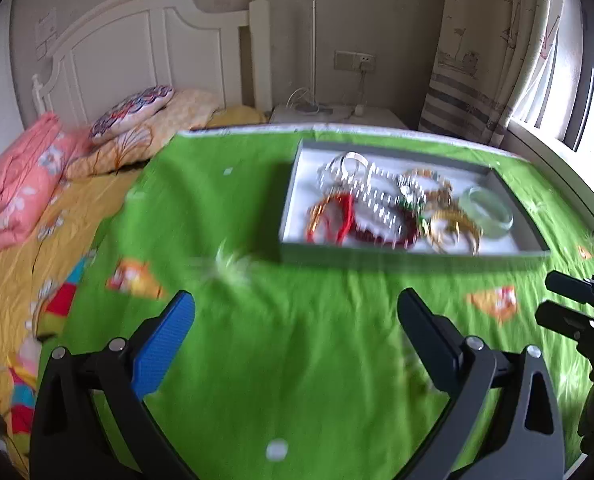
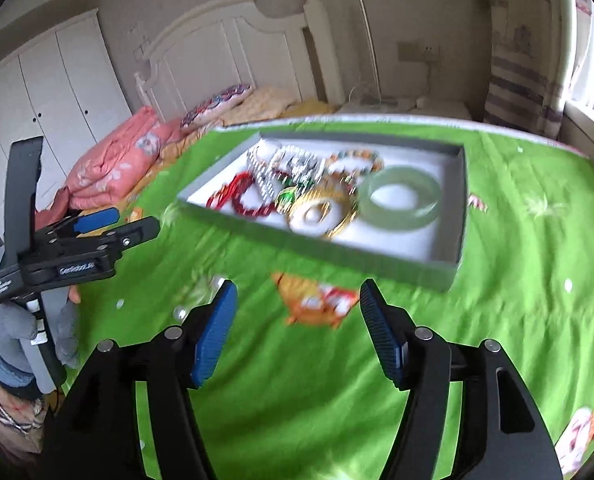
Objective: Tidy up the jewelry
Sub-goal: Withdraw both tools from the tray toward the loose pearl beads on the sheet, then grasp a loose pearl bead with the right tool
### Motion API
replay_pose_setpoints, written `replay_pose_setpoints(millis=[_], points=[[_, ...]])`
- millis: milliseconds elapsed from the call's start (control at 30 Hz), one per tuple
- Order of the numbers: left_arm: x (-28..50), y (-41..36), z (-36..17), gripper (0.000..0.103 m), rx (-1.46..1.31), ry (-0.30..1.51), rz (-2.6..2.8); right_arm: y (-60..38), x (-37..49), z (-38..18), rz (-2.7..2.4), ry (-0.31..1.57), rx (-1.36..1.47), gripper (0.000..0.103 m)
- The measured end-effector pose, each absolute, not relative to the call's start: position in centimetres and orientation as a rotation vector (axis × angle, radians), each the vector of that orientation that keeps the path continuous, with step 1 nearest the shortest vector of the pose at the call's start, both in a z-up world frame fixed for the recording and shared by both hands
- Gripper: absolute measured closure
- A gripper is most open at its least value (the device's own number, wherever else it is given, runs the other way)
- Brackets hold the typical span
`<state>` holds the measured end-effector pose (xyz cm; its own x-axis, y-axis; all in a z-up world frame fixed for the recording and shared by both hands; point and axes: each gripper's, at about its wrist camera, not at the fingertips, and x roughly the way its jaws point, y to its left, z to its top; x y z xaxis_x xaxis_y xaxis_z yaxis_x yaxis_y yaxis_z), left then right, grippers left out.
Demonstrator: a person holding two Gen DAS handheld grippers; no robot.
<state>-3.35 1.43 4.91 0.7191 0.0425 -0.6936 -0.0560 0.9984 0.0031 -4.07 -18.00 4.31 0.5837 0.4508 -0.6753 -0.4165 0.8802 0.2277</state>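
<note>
1. Grey tray (image 2: 455, 208) sits on the green sheet (image 2: 297, 380), w/ a jewelry pile (image 1: 381, 204) inside: silver chains, red beads, gold bangles.
2. Pale green bangle (image 2: 403, 198) lies at the tray's right end, touching the gold ones.
3. Left gripper (image 1: 297, 320) & right gripper (image 2: 297, 308) both hover in front of the tray, fingers spread apart, holding nothing.
4. Pink blanket (image 1: 13, 192) + pillows by the headboard.

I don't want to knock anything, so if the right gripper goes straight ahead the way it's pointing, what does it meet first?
Probably the near wall of the grey tray, after bare green bedsheet. The right gripper is open and empty; its height is unclear.
</note>
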Motion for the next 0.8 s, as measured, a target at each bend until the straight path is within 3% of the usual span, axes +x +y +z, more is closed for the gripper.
replay_pose_setpoints(millis=[800], points=[[-4.9, 4.4, 1.9, 0.002, -0.094, 0.852, 0.063, -12.5, -4.1, 2.7, 0.487, 0.836, -0.104, 0.041]])
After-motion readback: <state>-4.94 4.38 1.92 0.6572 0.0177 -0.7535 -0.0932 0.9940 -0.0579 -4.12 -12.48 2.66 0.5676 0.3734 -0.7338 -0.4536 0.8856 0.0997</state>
